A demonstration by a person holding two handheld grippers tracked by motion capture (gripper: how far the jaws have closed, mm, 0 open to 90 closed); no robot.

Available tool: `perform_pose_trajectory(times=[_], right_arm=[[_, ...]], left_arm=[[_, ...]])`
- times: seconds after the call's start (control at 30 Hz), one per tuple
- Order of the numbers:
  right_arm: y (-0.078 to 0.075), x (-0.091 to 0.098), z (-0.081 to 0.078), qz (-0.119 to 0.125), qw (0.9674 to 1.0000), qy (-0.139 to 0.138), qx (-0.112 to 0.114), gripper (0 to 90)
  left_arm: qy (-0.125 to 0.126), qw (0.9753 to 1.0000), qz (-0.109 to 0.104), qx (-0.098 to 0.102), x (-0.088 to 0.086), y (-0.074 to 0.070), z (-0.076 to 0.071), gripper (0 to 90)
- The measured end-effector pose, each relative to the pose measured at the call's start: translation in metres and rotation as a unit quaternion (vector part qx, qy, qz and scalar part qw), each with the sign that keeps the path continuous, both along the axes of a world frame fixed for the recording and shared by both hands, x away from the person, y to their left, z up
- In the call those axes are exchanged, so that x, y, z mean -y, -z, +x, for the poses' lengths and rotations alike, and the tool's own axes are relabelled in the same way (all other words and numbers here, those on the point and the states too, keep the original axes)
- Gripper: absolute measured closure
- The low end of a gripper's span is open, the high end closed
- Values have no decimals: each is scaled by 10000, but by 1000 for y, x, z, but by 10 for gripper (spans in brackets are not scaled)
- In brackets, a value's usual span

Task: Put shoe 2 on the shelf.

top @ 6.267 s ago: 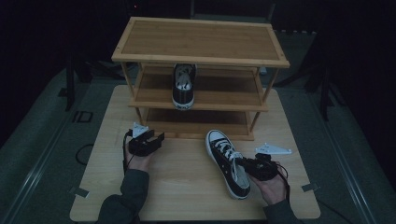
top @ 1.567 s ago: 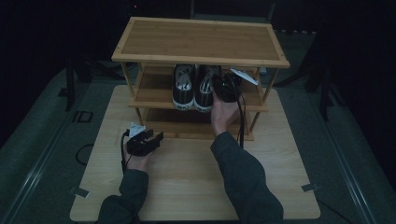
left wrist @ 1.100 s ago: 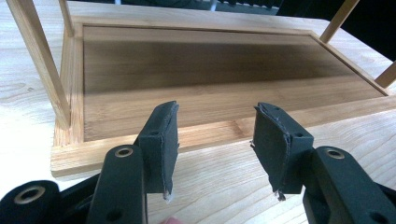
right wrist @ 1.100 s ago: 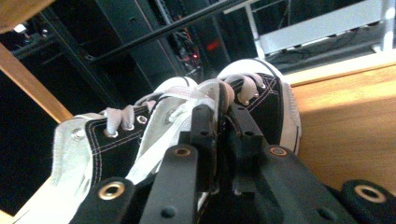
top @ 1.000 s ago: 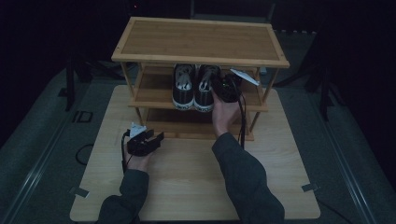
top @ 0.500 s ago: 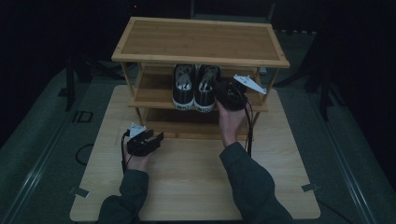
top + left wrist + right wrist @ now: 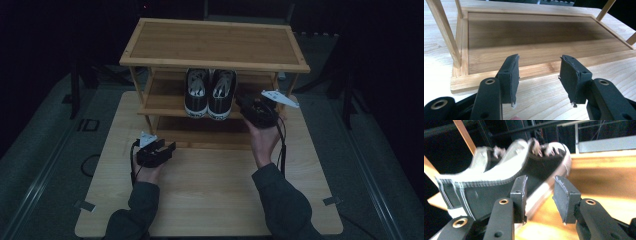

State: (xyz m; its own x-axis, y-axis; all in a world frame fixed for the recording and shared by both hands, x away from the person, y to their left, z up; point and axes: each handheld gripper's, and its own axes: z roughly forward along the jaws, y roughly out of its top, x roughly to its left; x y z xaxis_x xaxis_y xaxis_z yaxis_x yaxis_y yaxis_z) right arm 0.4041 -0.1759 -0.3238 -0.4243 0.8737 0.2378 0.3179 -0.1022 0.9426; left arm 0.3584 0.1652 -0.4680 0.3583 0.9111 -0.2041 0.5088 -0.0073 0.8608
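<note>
Both sneakers (image 7: 210, 94) sit paired, toes toward you, on the rack's (image 7: 215, 46) middle shelf; job looks abt done. Your right gripper (image 7: 256, 110), jaws apart and empty, hangs just right of them. Left gripper (image 7: 156, 152), jaws wide, rests before the rack's bottom shelf.

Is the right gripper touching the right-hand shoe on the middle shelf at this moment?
Apart. In the high view the right gripper sits clear of the right-hand shoe with bare shelf between; the right gripper view shows its jaws open with nothing between them.
</note>
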Motion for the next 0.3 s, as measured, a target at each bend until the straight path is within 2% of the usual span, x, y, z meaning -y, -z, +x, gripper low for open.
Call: perform_pose_trajectory(times=[0.1, 0.3], right_arm=[[7, 6, -4, -223, 9995, -147, -161, 624], [16, 13, -13, -463, 9980, -334, -258, 623]], left_arm=[[5, 10000, 20, -31, 0, 1, 0, 502], [8, 10000, 45, -45, 1, 2, 1, 501]])
